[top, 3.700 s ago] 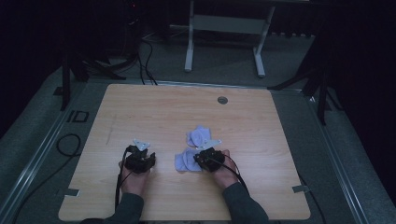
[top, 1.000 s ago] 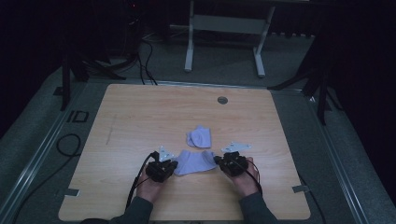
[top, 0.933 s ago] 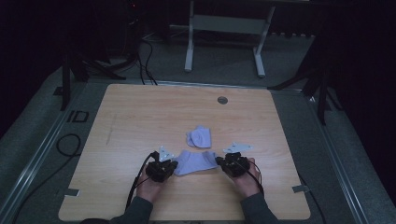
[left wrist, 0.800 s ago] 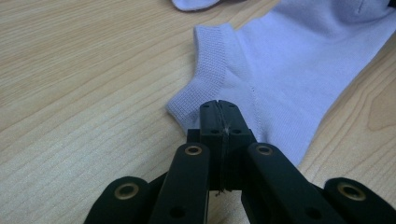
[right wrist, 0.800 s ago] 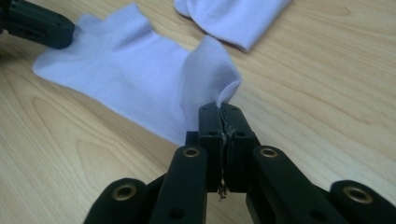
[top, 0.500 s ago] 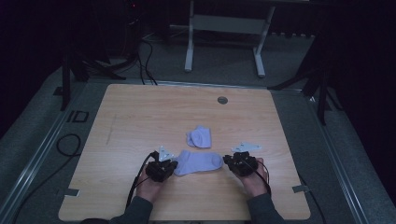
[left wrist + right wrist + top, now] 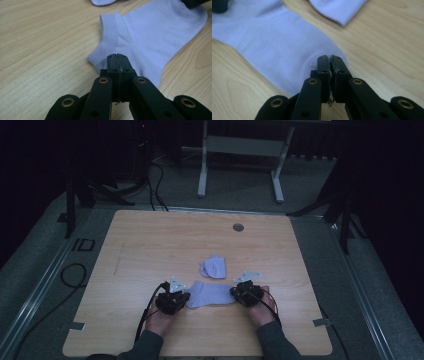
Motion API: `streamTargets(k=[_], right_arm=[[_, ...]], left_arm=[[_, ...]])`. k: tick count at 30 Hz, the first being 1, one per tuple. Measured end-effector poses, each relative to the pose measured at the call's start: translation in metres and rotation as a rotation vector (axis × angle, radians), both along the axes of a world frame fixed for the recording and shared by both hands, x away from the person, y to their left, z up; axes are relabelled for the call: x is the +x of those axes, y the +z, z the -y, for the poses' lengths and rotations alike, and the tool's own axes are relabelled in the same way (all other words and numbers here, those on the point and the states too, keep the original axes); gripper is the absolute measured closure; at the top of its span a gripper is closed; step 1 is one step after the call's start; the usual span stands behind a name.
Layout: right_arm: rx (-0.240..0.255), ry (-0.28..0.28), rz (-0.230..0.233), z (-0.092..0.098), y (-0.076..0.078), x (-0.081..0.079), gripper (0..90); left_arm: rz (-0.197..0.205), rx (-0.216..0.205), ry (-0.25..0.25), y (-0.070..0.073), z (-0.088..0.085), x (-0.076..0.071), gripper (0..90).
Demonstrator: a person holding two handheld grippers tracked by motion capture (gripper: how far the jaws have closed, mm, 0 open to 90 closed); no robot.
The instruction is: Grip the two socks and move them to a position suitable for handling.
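A lilac sock (image 7: pixel 212 294) lies stretched flat across the near part of the wooden table (image 7: pixel 150 245). My left gripper (image 7: pixel 186 299) is shut on its cuff end. In the left gripper view the closed jaws (image 7: pixel 117 57) pinch the fabric just below the ribbed cuff of the sock (image 7: pixel 150 32). My right gripper (image 7: pixel 234 295) is shut on the toe end. Its jaws (image 7: pixel 330 58) have just been closing, with the sock (image 7: pixel 274 42) puckered between them. A second lilac sock (image 7: pixel 214 267) lies crumpled just behind.
A round grommet (image 7: pixel 238 227) sits near the table's far edge. Cables (image 7: pixel 150 305) trail from both grippers toward the person. A metal frame (image 7: pixel 240 145) stands on the floor beyond the table, and black cables (image 7: pixel 70 275) lie on the floor at left.
My right gripper has moved to the right with the sock's toe end, pulling the sock out flat and long. The left gripper has stayed where it was.
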State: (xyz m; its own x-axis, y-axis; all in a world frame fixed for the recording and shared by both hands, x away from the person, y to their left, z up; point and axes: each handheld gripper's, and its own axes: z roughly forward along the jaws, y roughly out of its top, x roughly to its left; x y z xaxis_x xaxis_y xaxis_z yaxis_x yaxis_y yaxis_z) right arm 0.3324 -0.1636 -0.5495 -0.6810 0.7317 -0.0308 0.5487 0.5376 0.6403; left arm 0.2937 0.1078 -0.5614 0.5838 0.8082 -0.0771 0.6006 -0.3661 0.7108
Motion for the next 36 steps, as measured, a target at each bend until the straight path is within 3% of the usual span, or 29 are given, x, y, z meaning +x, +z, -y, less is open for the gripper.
streamTargets(k=[14,17,20,24,29,36], right_arm=[[0.004,0.036,-0.009,-0.003,-0.001,-0.018,84.8],[0.009,0.059,-0.046,-0.003,0.001,-0.019,81.3],[0.012,0.065,-0.03,-0.005,0.006,-0.018,78.9],[0.023,0.068,0.019,-0.015,0.021,-0.007,76.7],[0.031,0.092,0.054,-0.042,0.038,0.018,73.0],[0.025,0.087,0.033,-0.073,0.038,0.054,66.7]], left_arm=[[-0.012,0.004,0.015,0.001,-0.008,-0.004,89.4],[-0.015,0.007,0.014,0.001,-0.009,-0.007,89.2],[-0.015,0.009,0.015,0.002,-0.009,-0.008,88.9],[-0.015,0.003,0.018,0.001,-0.009,-0.008,88.4],[-0.015,0.005,0.015,0.001,-0.009,-0.008,87.7],[-0.02,0.002,0.015,0.002,-0.009,-0.008,86.6]])
